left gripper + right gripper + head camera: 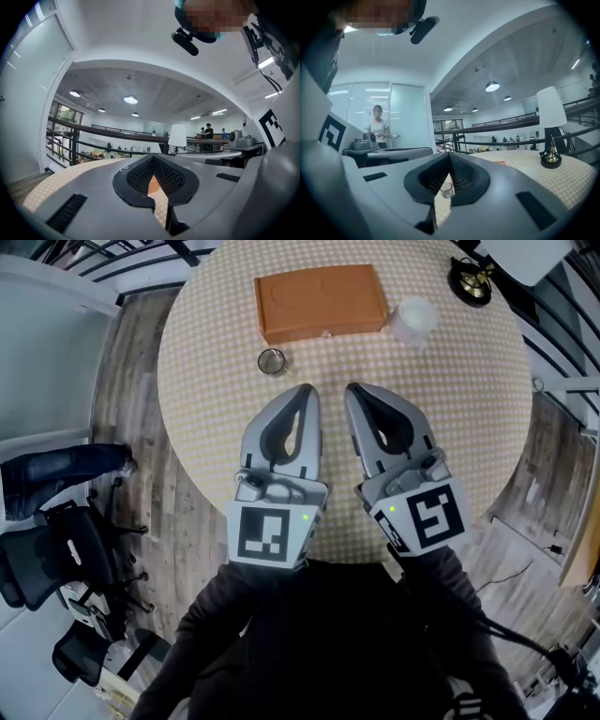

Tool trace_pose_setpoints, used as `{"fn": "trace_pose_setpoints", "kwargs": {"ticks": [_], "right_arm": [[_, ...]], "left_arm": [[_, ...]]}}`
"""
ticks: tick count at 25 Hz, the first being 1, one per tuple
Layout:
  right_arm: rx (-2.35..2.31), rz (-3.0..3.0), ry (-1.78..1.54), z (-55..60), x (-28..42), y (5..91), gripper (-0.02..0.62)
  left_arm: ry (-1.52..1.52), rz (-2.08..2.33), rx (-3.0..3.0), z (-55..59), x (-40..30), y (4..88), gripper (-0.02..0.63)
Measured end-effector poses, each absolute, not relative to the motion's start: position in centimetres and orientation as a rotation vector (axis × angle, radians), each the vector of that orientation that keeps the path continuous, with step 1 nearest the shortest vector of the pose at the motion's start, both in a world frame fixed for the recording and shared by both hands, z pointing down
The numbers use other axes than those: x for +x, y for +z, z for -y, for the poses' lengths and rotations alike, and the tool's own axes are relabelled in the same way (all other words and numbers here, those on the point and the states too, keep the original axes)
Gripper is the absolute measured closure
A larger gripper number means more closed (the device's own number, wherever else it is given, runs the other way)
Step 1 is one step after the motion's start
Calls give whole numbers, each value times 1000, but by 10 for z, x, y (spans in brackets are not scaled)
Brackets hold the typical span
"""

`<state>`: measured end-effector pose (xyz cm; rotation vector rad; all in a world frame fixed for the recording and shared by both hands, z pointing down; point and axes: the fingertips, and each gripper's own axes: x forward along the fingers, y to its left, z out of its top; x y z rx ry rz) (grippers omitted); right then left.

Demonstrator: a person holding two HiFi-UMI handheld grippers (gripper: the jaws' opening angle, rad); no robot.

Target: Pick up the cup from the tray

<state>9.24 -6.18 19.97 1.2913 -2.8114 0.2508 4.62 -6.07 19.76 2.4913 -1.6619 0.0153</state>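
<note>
**Both claws shut and empty, glass cup sitting off the tray**

So both claws were side by side over the near edge of the round worktop [450,427] with the beige checked cloth, pointing across it. The left claw [306,392] had its tips pressed together with nothing in them. Same story for the right claw [354,390]: closed on thin air.

The small clear glass cup [272,361] stood on the cloth just ahead of the left claw's tip and a bit to its left, touching neither claw. It wasn't on the flat orange-brown rectangular tray [319,301]. It was just beside the tray's near-left corner, and the tray itself lay further ahead of both claws.

In the right gripper view the glass showed through the gap below the closed tips.

A frosted white cup [412,320] stood ahead and right of the right claw, just off the tray's right end. A black-and-gold lamp base [472,279] sat beyond that.
</note>
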Motion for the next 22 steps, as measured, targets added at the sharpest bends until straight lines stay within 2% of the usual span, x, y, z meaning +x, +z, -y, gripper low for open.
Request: {"fn": "trace_pose_setpoints", "kwargs": {"ticks": [22], "right_arm": [[1291, 2803, 219, 64, 99, 201, 589]], "left_arm": [[37, 1636, 2501, 62, 57, 203, 601]]}}
